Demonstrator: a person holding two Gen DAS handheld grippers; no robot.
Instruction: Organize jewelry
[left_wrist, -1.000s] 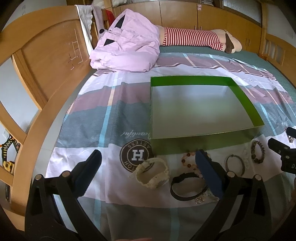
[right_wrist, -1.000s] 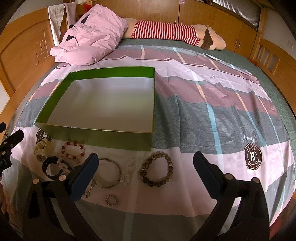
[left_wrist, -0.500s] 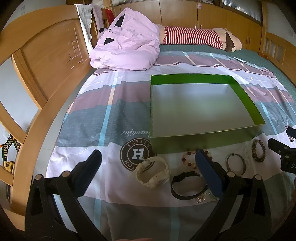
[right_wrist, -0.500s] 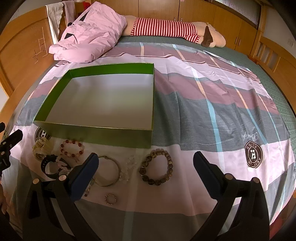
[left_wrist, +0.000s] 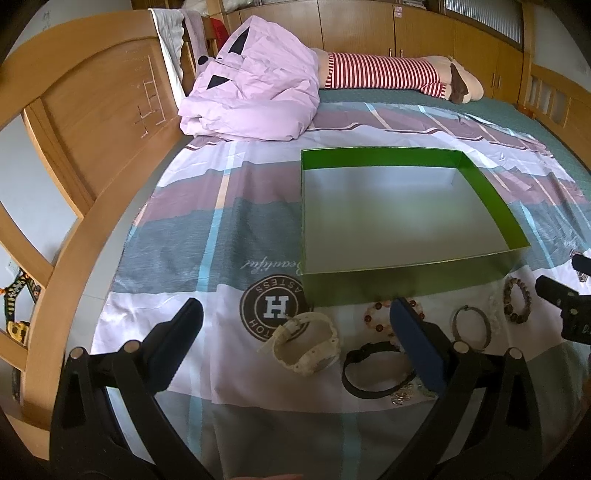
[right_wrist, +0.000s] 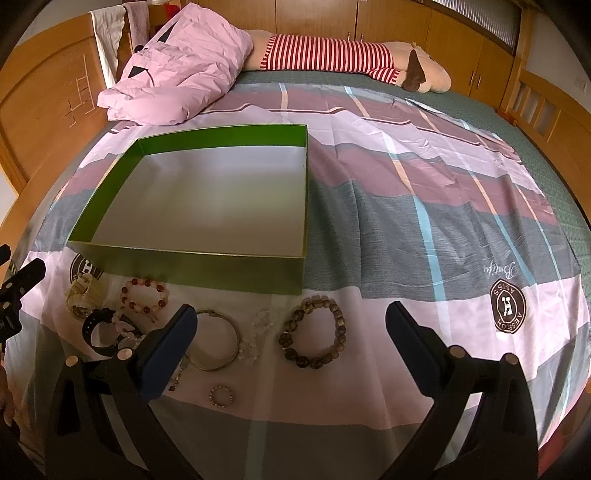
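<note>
Two grippers, both spread wide and holding nothing: left gripper (left_wrist: 291, 345) above the cream watch (left_wrist: 306, 349) and black watch (left_wrist: 373, 369); right gripper (right_wrist: 291, 341) above the brown bead bracelet (right_wrist: 314, 334). Also loose on the bedsheet (right_wrist: 424, 206), in a row just before the box: metal bangle (right_wrist: 218, 341), red bead bracelet (right_wrist: 144, 295), clear bead bracelet (right_wrist: 258, 332), small ring (right_wrist: 221, 396). Green box (right_wrist: 184, 267): nothing inside. Progress, by my judgement: none stowed, every piece left to move.
</note>
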